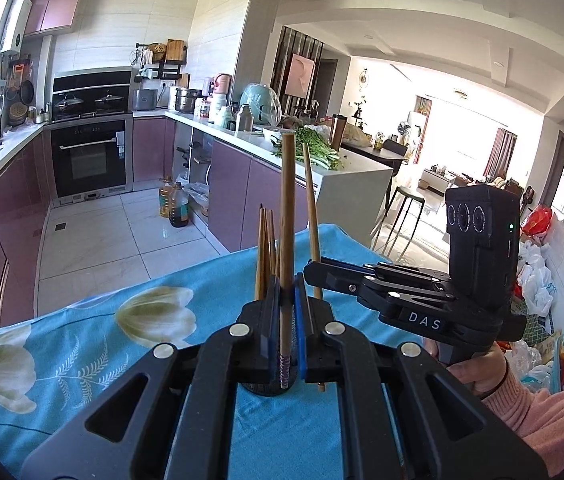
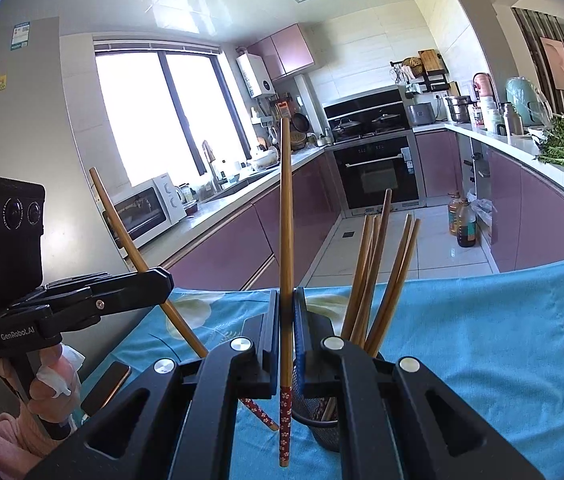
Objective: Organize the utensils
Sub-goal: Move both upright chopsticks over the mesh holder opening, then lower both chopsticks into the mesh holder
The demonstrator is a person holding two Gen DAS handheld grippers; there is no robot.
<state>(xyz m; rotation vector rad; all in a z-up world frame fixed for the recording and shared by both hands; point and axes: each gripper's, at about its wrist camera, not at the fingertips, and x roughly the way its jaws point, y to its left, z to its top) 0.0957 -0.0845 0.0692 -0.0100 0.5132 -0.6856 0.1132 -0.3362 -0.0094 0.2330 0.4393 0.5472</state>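
Black jaws of the left gripper [image 1: 287, 304] fill the foreground of its own wrist view, clamped together on a single wooden chopstick [image 1: 287, 216] that stands nearly upright, its patterned end hanging below the pads. Directly beneath, at 6 o'clock, sits a dark mesh utensil holder [image 1: 266, 388] on a blue floral tablecloth [image 1: 82, 344], with more chopsticks [image 1: 265, 252] rising from it at 11 o'clock of the grip. At 3 o'clock the right gripper [image 1: 314, 270], held in a hand [image 1: 478, 372] with a pink sleeve, pinches a second chopstick [image 1: 311, 208]

Seen from the right wrist, the right gripper [image 2: 287, 312] is likewise closed on its own upright chopstick [image 2: 286, 240], red flowered tip pointing down past the holder's rim. The mesh holder [image 2: 318, 408] stands just at 4 o'clock, a bundle of chopsticks [image 2: 378, 280] fanning from it. At 9 o'clock the left gripper [image 2: 164, 280] grips a tilted chopstick [image 2: 130, 240], and a phone [image 2: 108, 386] lies on the cloth at 8 o'clock
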